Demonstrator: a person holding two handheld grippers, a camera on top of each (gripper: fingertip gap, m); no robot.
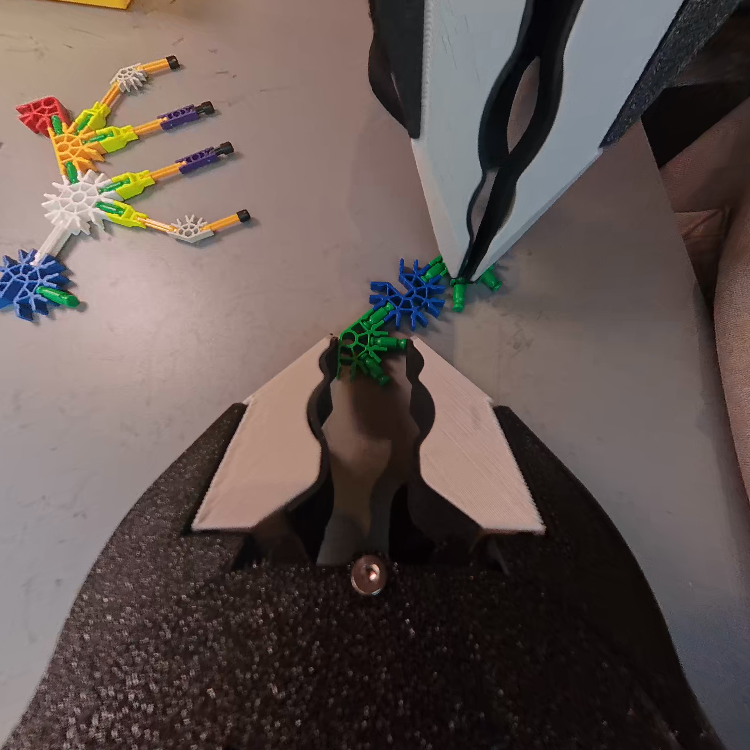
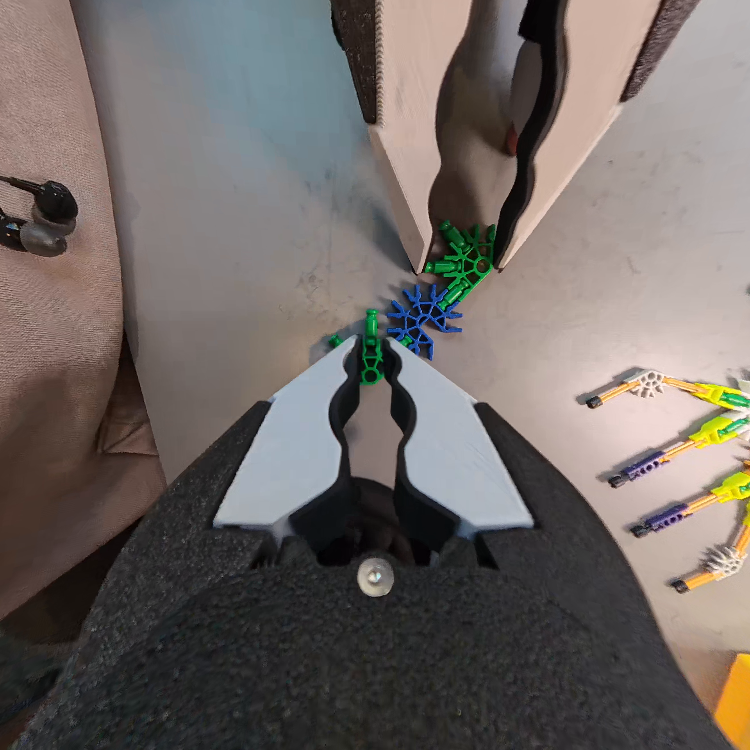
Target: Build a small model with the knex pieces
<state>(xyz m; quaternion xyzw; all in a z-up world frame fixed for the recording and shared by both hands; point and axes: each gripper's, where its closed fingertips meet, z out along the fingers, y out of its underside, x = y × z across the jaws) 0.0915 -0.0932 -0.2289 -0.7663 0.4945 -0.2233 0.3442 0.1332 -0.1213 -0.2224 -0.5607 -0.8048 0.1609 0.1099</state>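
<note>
Green connector (image 2: 371,363) clamped in right claw (image 2: 371,345); its far prongs seem hidden.

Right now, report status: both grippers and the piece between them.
Right gripper shut on small green connector. Left gripper open around green fan connector. Blue snowflake connector links them, on grey table.

The small snowflake connector (image 1: 408,299) lies on the table (image 1: 203,365) between two fan connectors — one (image 1: 359,349) just nearer it in the left wrist view, one (image 2: 371,361) beyond. The large rod assembly (image 1: 101,174) lies well left of the snowflake — fabric (image 1: 722,284) to its right.
</note>
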